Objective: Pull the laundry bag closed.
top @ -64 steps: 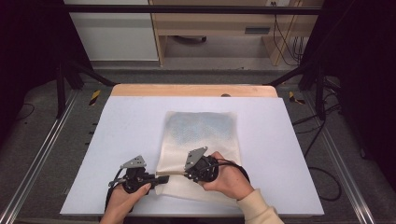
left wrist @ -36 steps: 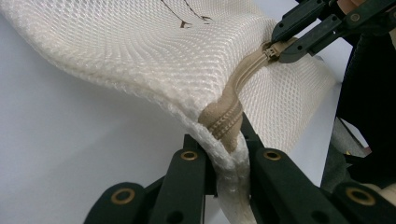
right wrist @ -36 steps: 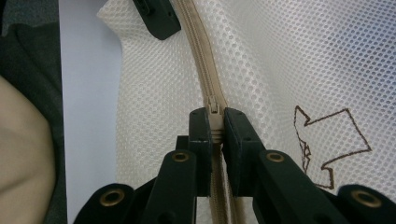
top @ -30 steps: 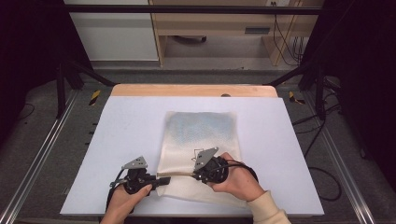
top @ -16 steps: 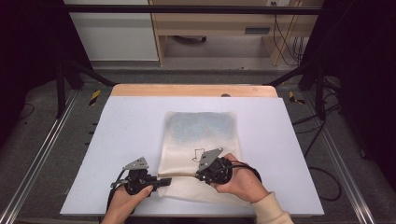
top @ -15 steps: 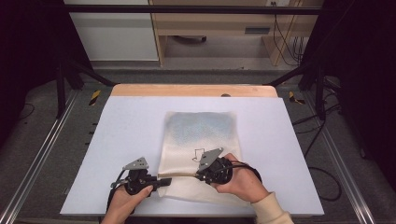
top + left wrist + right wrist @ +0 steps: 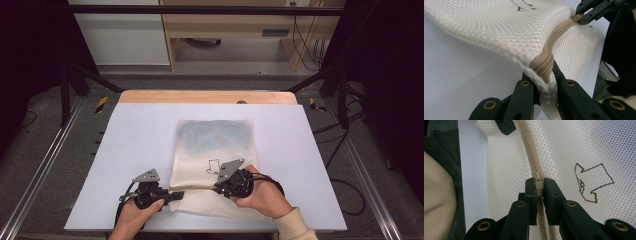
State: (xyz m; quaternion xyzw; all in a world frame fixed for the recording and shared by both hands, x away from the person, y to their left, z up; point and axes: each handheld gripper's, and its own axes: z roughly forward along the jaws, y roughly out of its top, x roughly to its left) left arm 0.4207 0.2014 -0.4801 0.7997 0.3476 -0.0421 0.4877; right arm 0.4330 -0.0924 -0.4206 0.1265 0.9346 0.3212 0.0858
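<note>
A white mesh bag [image 7: 215,140] with a drawn arrow mark [image 7: 213,165] lies on the white table top [image 7: 135,135], its beige zipper [image 7: 197,190] running near the front edge. My left gripper [image 7: 176,195] is shut on the bag's left edge at the zipper's end [image 7: 543,65], lifting it slightly. In the left gripper view its jaws [image 7: 544,80] pinch the seam. My right gripper [image 7: 218,188] is shut on the zipper pull [image 7: 538,178]; the right gripper view shows its jaws [image 7: 538,188] clamped on the pull, beside the arrow mark [image 7: 591,182].
The table has a wooden back edge [image 7: 200,96]. Metal rails [image 7: 40,170] flank the table. Cables [image 7: 350,190] lie on the floor at the right. A shelf unit [image 7: 235,30] stands behind. Bare table top extends to the left and right of the bag.
The right gripper has slid to the right along the zipper with the pull in its jaws. The left gripper has held the bag's edge in place.
</note>
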